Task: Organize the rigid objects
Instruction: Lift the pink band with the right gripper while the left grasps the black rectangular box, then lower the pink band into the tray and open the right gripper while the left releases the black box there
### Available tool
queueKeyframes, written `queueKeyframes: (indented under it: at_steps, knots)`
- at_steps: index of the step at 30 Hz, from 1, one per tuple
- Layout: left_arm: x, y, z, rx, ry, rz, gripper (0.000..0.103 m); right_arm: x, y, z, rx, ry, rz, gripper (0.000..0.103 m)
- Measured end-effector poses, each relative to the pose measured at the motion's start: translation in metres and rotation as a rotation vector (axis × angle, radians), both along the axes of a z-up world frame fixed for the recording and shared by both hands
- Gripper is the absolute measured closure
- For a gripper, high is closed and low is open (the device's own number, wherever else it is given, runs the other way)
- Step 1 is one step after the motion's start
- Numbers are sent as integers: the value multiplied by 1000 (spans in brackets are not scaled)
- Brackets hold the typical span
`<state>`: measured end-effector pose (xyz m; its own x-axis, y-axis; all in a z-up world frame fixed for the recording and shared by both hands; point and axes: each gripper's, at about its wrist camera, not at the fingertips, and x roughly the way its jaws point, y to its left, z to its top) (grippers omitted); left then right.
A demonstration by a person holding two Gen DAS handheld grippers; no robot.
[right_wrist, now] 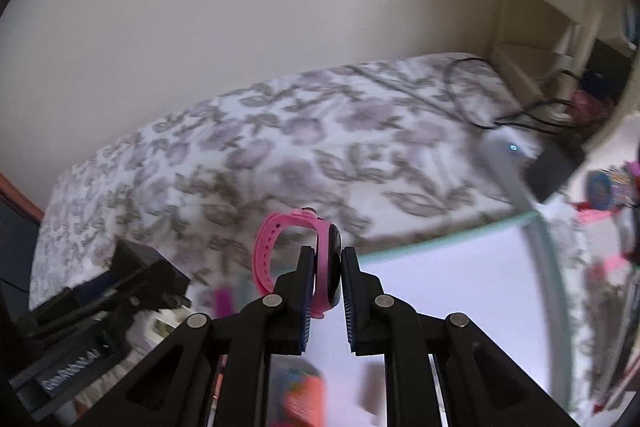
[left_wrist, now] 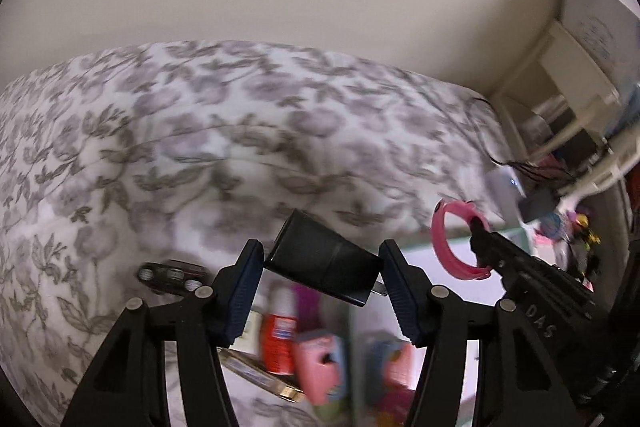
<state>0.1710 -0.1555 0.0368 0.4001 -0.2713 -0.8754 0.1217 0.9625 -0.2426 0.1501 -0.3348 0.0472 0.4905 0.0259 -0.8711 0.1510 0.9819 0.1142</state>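
My left gripper [left_wrist: 320,271] is shut on a black plug-in charger [left_wrist: 324,263], held tilted in the air above a floral bedspread [left_wrist: 200,131]; its metal prong shows by the right finger. My right gripper [right_wrist: 327,281] is shut on a pink wristwatch [right_wrist: 298,251], pinching its dark face, with the strap looping up to the left. In the left wrist view the right gripper [left_wrist: 478,227] and the pink wristwatch [left_wrist: 456,243] appear at the right. In the right wrist view the left gripper [right_wrist: 132,267] with the charger [right_wrist: 148,263] appears at the lower left.
Below lie a red-and-white bottle [left_wrist: 278,339], pink boxes [left_wrist: 320,363] and a dark toy car [left_wrist: 172,275]. A white bin with a mint rim [right_wrist: 460,287] sits under the right gripper. A cream shelf unit [right_wrist: 560,27], black cables and a white device [right_wrist: 508,151] stand at the right.
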Motion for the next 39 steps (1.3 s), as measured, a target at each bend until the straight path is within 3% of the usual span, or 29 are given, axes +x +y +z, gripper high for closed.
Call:
queueKeyframes:
  at_steps: [6, 12, 19, 24, 27, 31, 34, 36, 39]
  knots:
    - [-15, -43, -2, 12, 13, -105, 42, -25, -38, -19, -32, 89, -82, 89]
    - [-20, -72, -30, 38, 70, -164, 41, -42, -63, -46, -19, 168, -143, 89]
    - [-23, -78, -55, 37, 140, -173, 41, -44, -64, -61, -30, 202, -140, 87]
    - [-25, -71, -51, 11, 161, -160, 41, -45, -64, -60, -19, 197, -142, 84]
    - [-27, -62, -42, 7, 149, -146, 41, -46, -62, -57, -15, 192, -141, 68]
    - [-30, -45, -26, 5, 120, -97, 41, -50, -57, -47, -25, 166, -130, 65]
    - [-33, -25, -15, -5, 97, -31, 40, -54, -52, -39, -33, 139, -128, 38]
    - [-37, -12, -9, -13, 81, 4, 36, -57, -49, -36, -33, 124, -117, 36]
    - [-41, 2, -6, -14, 63, 47, 29, -61, -42, -33, -30, 106, -97, 22]
